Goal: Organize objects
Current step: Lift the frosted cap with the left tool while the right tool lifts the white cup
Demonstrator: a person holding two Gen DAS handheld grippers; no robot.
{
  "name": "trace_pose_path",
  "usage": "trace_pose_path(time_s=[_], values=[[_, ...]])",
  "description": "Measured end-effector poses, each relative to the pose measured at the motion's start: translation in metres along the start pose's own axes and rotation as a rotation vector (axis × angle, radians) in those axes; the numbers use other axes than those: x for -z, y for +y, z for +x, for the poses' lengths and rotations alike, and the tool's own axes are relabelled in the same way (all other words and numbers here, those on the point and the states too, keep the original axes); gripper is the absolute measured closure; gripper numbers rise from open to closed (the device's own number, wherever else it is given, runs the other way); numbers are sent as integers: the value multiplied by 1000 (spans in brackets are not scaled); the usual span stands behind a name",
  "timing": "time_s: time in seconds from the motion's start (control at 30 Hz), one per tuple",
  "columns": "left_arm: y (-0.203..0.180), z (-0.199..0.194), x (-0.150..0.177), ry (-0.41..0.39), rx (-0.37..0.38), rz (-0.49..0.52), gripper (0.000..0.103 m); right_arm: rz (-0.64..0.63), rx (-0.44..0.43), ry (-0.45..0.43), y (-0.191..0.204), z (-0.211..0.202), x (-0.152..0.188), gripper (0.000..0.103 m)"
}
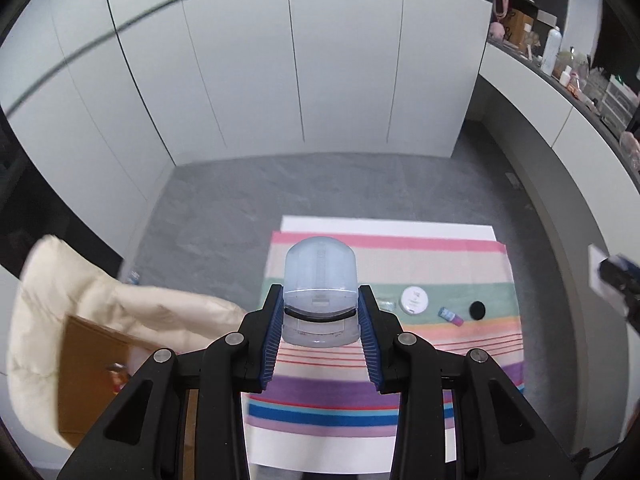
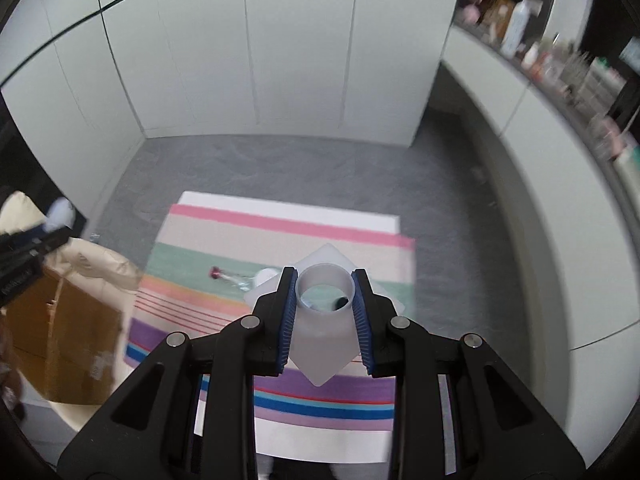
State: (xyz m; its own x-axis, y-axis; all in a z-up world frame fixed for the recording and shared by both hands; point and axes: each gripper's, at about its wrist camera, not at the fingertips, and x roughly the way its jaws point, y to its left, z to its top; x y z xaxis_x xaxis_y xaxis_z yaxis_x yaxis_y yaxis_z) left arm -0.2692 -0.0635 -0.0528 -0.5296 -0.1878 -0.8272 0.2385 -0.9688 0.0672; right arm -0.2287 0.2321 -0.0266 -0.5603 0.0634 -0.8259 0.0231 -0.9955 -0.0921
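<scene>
Both grippers loaded, held above the striped mat

I have the left gripper (image 1: 320, 320) clamped on a translucent blue-tinted cap (image 1: 320, 280), its blue pads pressing the cap's lower sides. The right gripper (image 2: 325, 312) is clamped on the neck of a translucent white bottle (image 2: 322, 336), its open mouth facing the camera. Both parts hang clear of the striped mat (image 1: 460, 368) below.

Step in hand, as I judge it: cap and bottle are separated and carried. The next move calls either for mating cap to neck, which needs the two axes aligned, or for setting each down in a free spot on the mat.

View differences, near to far: only the left wrist view shows the round white jar (image 1: 415, 300), the small blue and pink tube (image 1: 451, 316) and the black disc (image 1: 477, 310) clearly, lying in a row on the green stripe. In the right wrist view the bottle hides most of that row. Both views show the brown cardboard box (image 2: 64, 340) and cream padded fabric (image 1: 120, 304) beside the mat
</scene>
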Motion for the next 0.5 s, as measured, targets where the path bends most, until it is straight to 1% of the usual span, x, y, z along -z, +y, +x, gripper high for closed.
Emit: trace_pose_path(time_s=[0.03, 0.1, 0.23, 0.37, 0.5], values=[[-2, -9, -1, -10, -6, 12, 67, 9, -10, -6, -2, -13, -1, 75], [-4, -26, -2, -19, 5, 22, 67, 14, -24, -12, -4, -30, -2, 75], [-10, -55, -3, -35, 19, 31, 67, 14, 7, -42, -7, -63, -4, 75], [-24, -75, 1, -51, 3, 64, 67, 11, 19, -46, -9, -81, -1, 75], [-24, -89, 5, -39, 50, 52, 67, 5, 13, -40, -11, -92, 6, 75]])
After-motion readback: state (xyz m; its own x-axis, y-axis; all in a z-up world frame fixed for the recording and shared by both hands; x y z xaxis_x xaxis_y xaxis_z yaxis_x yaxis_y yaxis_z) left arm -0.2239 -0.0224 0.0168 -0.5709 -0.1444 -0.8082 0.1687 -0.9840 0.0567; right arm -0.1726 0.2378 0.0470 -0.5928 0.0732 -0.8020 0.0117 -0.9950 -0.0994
